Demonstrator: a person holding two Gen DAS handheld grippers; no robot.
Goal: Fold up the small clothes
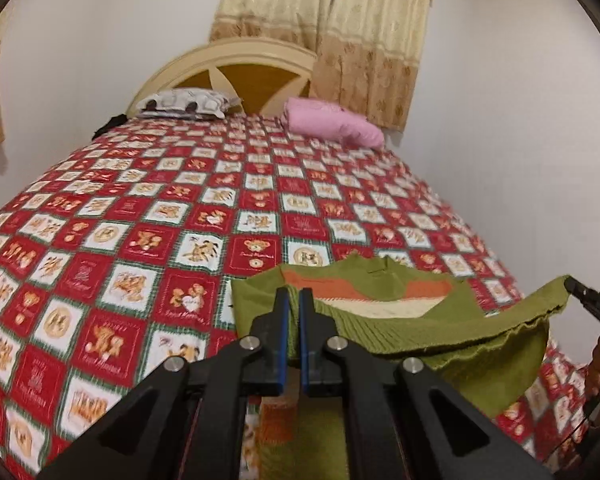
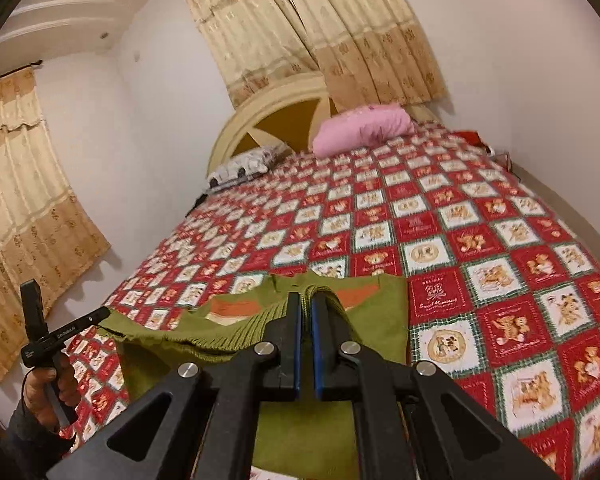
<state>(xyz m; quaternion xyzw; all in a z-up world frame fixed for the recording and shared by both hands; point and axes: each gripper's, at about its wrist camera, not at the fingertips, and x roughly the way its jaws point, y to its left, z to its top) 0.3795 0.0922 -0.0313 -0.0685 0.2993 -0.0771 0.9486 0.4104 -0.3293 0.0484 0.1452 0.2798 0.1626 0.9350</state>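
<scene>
A small green knitted sweater (image 1: 384, 280) with orange and cream stripes lies at the near edge of the bed; it also shows in the right wrist view (image 2: 376, 312). My left gripper (image 1: 294, 294) is shut on the sweater's ribbed hem at its left corner. My right gripper (image 2: 306, 300) is shut on the hem at the other corner, and it shows from the side in the left wrist view (image 1: 572, 284). The hem is lifted and stretched between the two grippers above the sweater's body. The left gripper also shows at the left of the right wrist view (image 2: 104, 314).
The bed is covered by a red and white teddy-bear quilt (image 1: 180, 220). A pink pillow (image 1: 332, 120) and a patterned pillow (image 1: 184, 104) lie by the headboard (image 1: 236, 68). Walls and curtains (image 1: 364, 20) surround the bed.
</scene>
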